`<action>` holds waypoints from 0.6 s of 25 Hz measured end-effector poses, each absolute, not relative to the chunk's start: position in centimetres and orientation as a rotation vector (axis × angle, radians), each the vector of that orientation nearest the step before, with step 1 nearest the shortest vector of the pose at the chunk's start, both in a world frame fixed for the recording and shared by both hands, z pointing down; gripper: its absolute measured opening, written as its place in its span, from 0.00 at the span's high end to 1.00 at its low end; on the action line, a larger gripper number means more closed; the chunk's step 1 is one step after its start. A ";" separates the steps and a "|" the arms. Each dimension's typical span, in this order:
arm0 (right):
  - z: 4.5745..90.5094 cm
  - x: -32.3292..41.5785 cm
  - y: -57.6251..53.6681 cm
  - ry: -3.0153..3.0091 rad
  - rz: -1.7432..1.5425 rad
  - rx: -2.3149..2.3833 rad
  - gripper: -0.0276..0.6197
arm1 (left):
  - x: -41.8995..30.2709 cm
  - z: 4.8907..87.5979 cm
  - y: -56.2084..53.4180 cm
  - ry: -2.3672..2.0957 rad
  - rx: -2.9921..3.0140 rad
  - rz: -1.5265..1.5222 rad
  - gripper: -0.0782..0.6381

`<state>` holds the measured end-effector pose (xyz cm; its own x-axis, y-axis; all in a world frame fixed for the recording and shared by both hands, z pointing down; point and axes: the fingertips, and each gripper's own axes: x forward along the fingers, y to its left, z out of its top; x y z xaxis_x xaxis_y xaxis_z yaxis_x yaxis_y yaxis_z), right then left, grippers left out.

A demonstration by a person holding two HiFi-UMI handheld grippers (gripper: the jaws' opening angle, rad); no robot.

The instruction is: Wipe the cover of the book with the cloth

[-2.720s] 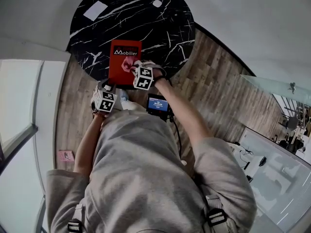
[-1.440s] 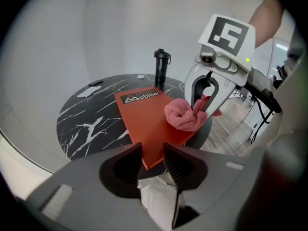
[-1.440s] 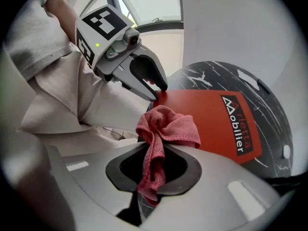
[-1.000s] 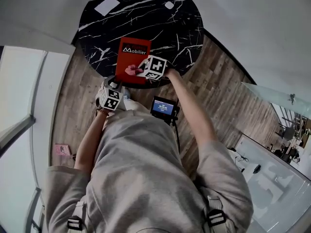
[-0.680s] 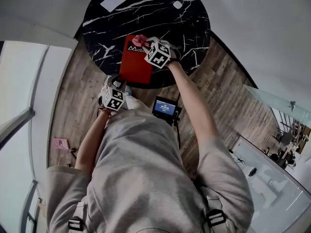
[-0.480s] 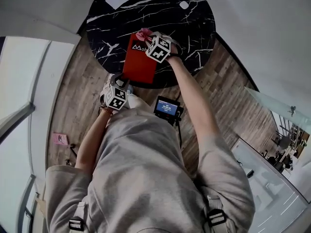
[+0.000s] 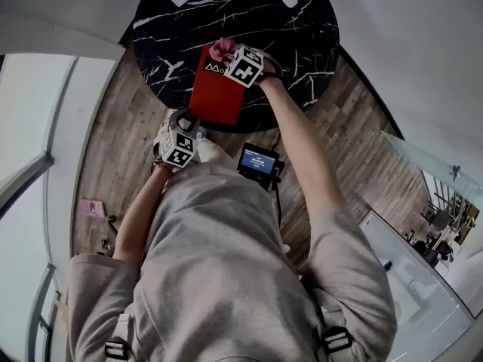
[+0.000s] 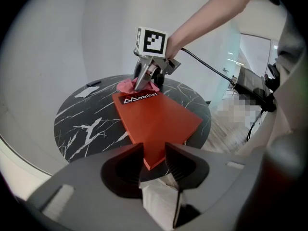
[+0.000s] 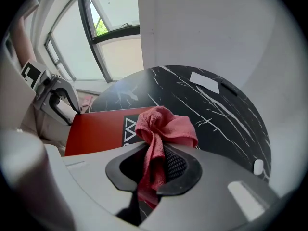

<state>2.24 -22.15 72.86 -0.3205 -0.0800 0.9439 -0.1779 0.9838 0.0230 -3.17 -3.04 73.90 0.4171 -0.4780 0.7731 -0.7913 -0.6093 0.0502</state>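
- right gripper (image 9: pixel 155 161) clenched on the pink cloth (image 9: pixel 166 125), which sits bunched on the far end of the red book (image 7: pixel 215 96), by its title.
- the book lies near the near edge of the round black marble table (image 7: pixel 302 21).
- left gripper (image 8: pixel 154 159) is released, jaws apart, empty, at the book's near corner.

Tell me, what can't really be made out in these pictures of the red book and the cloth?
- Whether the cloth presses on the book: in the right gripper view, its own bunched folds hide the contact.
- Screen at the person's waist: head view, too small to read.
- Small white thing on the table: head view, too small to name.
- Pink thing on the floor: head view, too small to name.
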 end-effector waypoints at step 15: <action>73.2 1.8 -17.5 -1.878 0.098 0.097 0.85 | -3.4 73.9 -3.2 -1.057 2.271 1.031 0.70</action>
<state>1.83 -17.53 73.15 -0.3035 -0.0175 0.9527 -0.1167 0.9930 -0.0189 -3.37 -3.19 73.87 0.4333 -0.4644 0.7723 -0.7837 -0.6174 0.0684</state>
